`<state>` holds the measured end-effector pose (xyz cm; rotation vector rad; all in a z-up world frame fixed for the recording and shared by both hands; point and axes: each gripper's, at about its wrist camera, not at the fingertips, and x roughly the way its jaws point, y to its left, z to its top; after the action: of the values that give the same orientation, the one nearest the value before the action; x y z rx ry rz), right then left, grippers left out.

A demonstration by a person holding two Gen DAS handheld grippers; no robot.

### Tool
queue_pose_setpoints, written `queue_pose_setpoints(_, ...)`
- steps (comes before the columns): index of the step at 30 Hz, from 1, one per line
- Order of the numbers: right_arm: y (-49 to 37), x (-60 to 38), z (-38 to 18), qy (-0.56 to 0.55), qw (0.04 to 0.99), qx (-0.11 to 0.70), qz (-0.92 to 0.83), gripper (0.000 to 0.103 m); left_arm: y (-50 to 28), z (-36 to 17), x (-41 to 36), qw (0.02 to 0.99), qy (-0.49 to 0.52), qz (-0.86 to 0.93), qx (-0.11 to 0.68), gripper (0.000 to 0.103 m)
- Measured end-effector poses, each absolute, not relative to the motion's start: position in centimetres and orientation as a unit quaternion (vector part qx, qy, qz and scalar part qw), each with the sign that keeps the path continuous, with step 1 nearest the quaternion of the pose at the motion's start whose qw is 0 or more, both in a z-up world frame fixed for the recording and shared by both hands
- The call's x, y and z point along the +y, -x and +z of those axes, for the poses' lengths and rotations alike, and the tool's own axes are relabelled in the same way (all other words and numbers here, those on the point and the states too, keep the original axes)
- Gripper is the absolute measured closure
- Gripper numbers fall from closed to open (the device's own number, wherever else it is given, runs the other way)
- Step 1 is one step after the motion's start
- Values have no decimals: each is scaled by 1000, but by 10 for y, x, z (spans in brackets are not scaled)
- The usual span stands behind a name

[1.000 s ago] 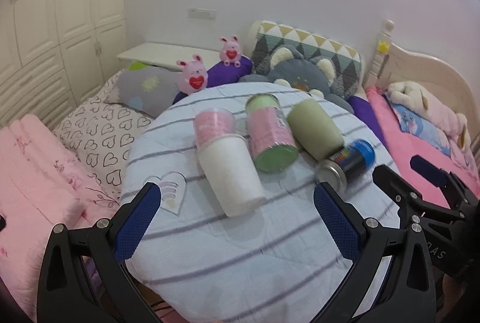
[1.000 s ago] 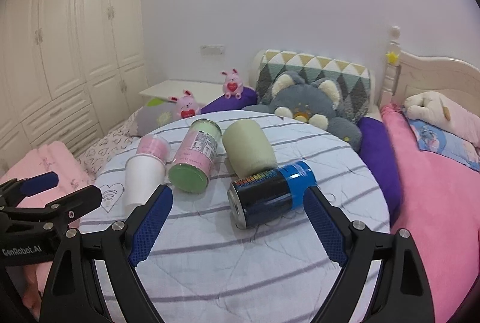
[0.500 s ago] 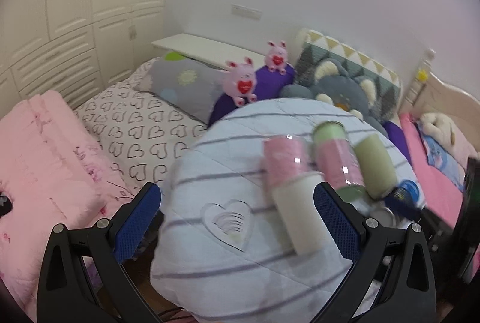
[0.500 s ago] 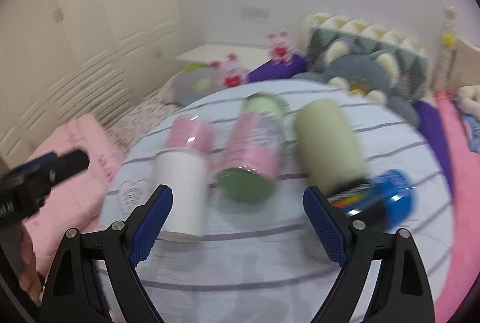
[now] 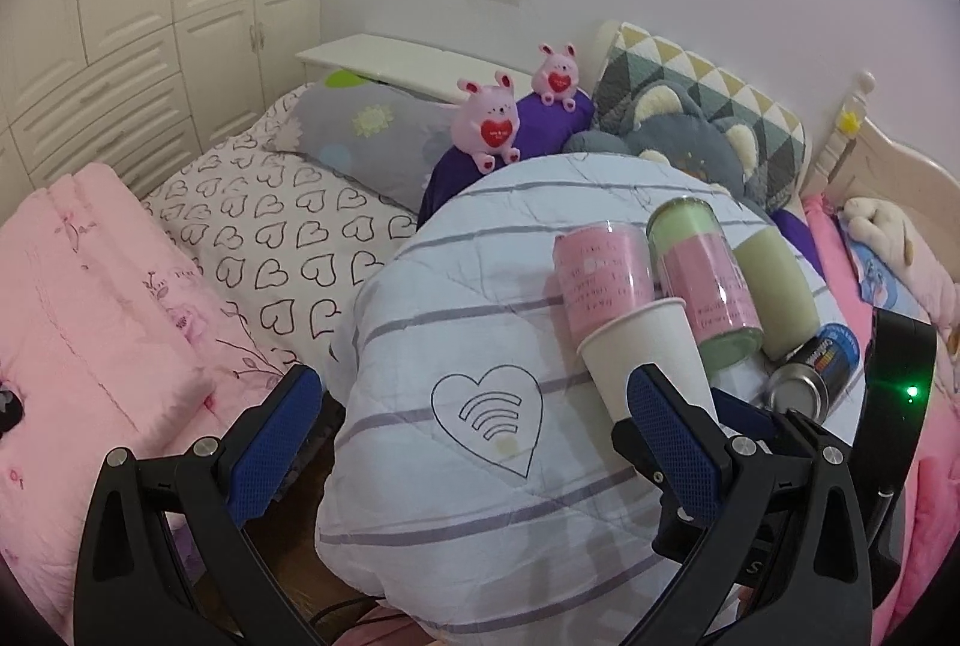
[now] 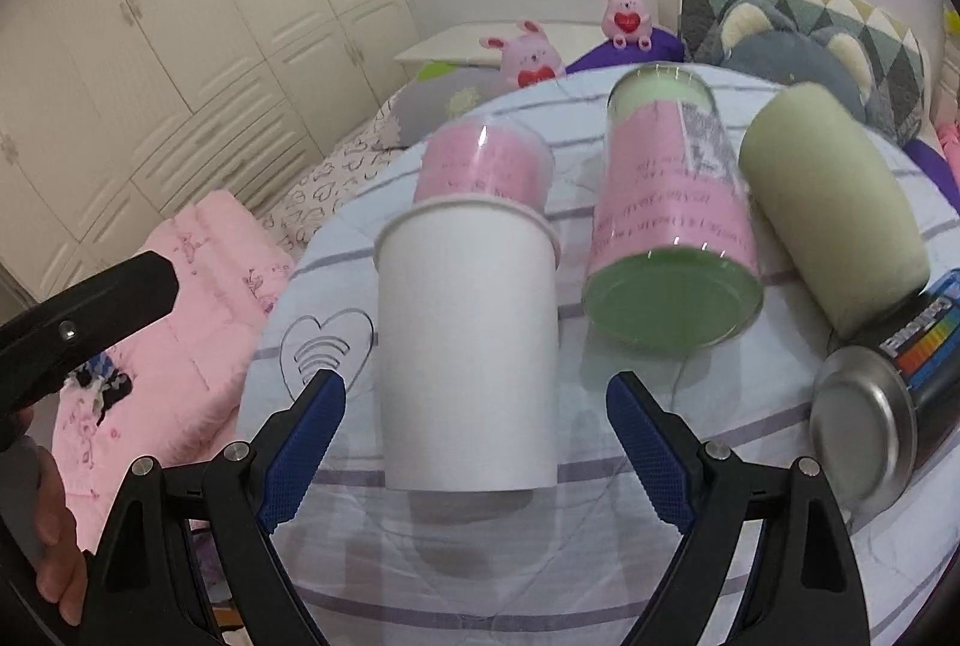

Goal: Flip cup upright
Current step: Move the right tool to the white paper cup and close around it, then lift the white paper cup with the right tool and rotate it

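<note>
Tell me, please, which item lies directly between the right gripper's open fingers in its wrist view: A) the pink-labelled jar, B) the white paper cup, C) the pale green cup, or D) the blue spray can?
B: the white paper cup lies on its side, centred in the open right gripper, whose fingers are not touching it.
</note>
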<state>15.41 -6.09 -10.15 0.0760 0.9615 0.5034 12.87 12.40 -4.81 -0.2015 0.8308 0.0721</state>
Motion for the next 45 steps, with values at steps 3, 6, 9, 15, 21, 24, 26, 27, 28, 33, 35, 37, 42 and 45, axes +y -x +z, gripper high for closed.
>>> queue_pose_setpoints(3, -155, -58, -105, -38, 850, 466, 242, 42, -126, -47, 123, 909, 99, 32, 404, 0)
queue_pose_setpoints(6, -154, -59, -107, -42, 849, 467, 243, 42, -121, -45, 122, 909, 99, 30, 403, 0)
queue_pose_setpoints(9, -148, -61, -105, -41, 852, 464, 241, 42, -117, -43, 121, 910, 98, 31, 401, 0)
queue_pose_setpoints(15, -121, -73, -94, -38, 857, 459, 230, 42, -109, -45, 111, 908, 100, 23, 405, 0)
queue_pose_setpoints(21, -85, -105, -89, -45, 871, 453, 183, 42, -98, -51, 85, 901, 99, -4, 423, 0)
queue_pose_setpoints(24, -71, -120, -92, -58, 874, 452, 167, 42, -91, -52, 63, 900, 84, -15, 428, 0)
queue_pose_setpoints(26, -66, -127, -96, -63, 875, 453, 160, 42, -85, -52, 48, 901, 71, -21, 427, 0)
queue_pose_setpoints(27, -63, -129, -97, -65, 875, 452, 158, 42, -83, -52, 43, 901, 67, -23, 428, 0)
queue_pose_setpoints(28, -61, -132, -98, -69, 875, 453, 157, 42, -81, -52, 37, 900, 62, -25, 430, 0)
queue_pose_setpoints(33, -61, -139, -100, -81, 870, 455, 171, 42, -75, -53, 21, 899, 49, -20, 436, 0)
queue_pose_setpoints(35, -64, -140, -102, -77, 869, 458, 172, 41, -74, -54, 16, 896, 48, -17, 440, 0)
queue_pose_setpoints(37, -63, -142, -103, -75, 871, 455, 170, 21, -74, -55, 13, 896, 47, -14, 441, 0)
queue_pose_setpoints(42, -47, -155, -101, -90, 869, 448, 190, 15, -76, -57, -1, 891, 53, -20, 450, 0)
queue_pose_setpoints(45, -39, -165, -99, -82, 872, 442, 195, 15, -83, -65, -13, 877, 66, -37, 474, 0)
